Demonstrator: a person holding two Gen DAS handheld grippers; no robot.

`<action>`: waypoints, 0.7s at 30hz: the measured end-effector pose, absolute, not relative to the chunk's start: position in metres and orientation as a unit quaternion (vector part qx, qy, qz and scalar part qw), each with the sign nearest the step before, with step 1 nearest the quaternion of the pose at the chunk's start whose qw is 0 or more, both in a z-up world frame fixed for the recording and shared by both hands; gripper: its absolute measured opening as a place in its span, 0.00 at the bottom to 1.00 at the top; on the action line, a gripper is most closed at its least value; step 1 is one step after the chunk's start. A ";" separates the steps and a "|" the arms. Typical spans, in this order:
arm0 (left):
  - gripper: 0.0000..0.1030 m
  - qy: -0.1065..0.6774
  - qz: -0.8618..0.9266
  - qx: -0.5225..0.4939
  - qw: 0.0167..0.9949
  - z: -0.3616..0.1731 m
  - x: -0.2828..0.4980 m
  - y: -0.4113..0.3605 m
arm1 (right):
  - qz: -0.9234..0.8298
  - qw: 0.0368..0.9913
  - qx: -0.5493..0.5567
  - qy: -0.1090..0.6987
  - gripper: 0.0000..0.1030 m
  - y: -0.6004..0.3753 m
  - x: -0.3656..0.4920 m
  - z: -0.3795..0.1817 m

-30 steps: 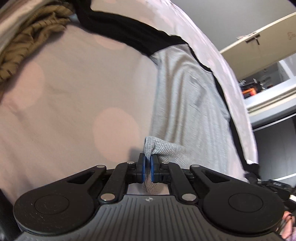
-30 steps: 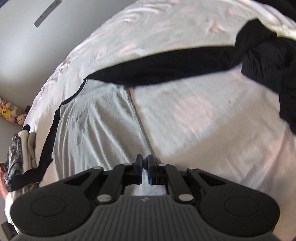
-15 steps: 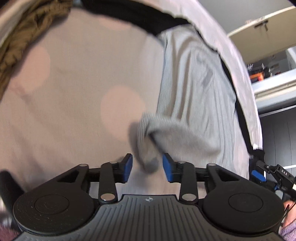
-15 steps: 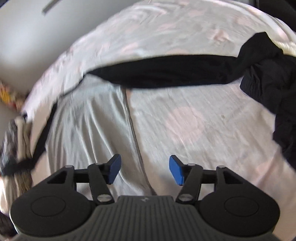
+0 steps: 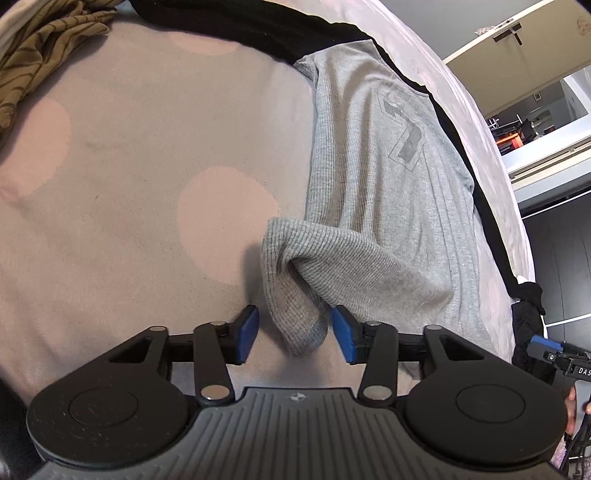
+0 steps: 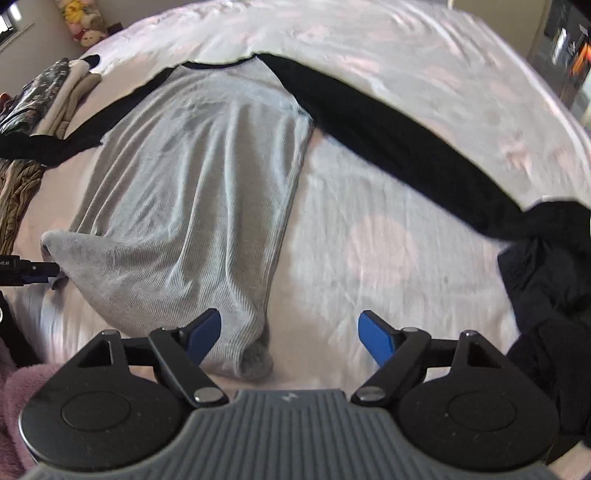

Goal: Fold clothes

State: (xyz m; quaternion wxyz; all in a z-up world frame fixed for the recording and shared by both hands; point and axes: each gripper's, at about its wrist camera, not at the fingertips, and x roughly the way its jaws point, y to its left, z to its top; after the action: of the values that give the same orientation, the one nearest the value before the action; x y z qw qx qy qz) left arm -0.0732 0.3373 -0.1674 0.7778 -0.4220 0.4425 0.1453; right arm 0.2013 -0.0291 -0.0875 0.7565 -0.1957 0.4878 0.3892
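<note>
A grey ribbed shirt with black sleeves lies spread on a bed with a pale spotted sheet. Its hem corner is bunched up between the blue pads of my left gripper, which stands open, the pads apart from the cloth. In the right wrist view my right gripper is open too, with the other hem corner lying loose just inside its left pad. The left gripper's tip shows at the far left beside the raised corner.
A brown patterned garment lies at the upper left of the bed. A heap of black clothes sits at the right. Folded clothes and plush toys are at the bed's far left. A wardrobe and shelves stand beyond.
Both grippers were shut on the shirt's hem corners a second ago. Both have opened and let the corners drop, then drawn back slightly.
</note>
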 end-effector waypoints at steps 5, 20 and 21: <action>0.71 0.450 0.126 -0.408 0.784 -0.167 -0.068 0.332 | 0.418 0.729 -0.250 0.482 0.74 -0.018 0.191 -0.091; 0.58 0.428 0.157 -0.462 0.761 -0.167 -0.086 0.340 | 0.470 0.601 -0.368 0.531 0.40 0.011 0.170 -0.150; 0.57 0.431 0.160 -0.458 0.761 -0.168 -0.085 0.340 | 0.469 0.601 -0.370 0.531 0.32 0.012 0.171 -0.153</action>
State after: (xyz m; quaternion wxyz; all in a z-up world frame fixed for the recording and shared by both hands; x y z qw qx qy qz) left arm -0.0845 0.3398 -0.1684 0.7607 -0.4580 0.4312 0.1604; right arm 0.1709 0.0122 -0.1528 0.6012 -0.3695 0.5312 0.4688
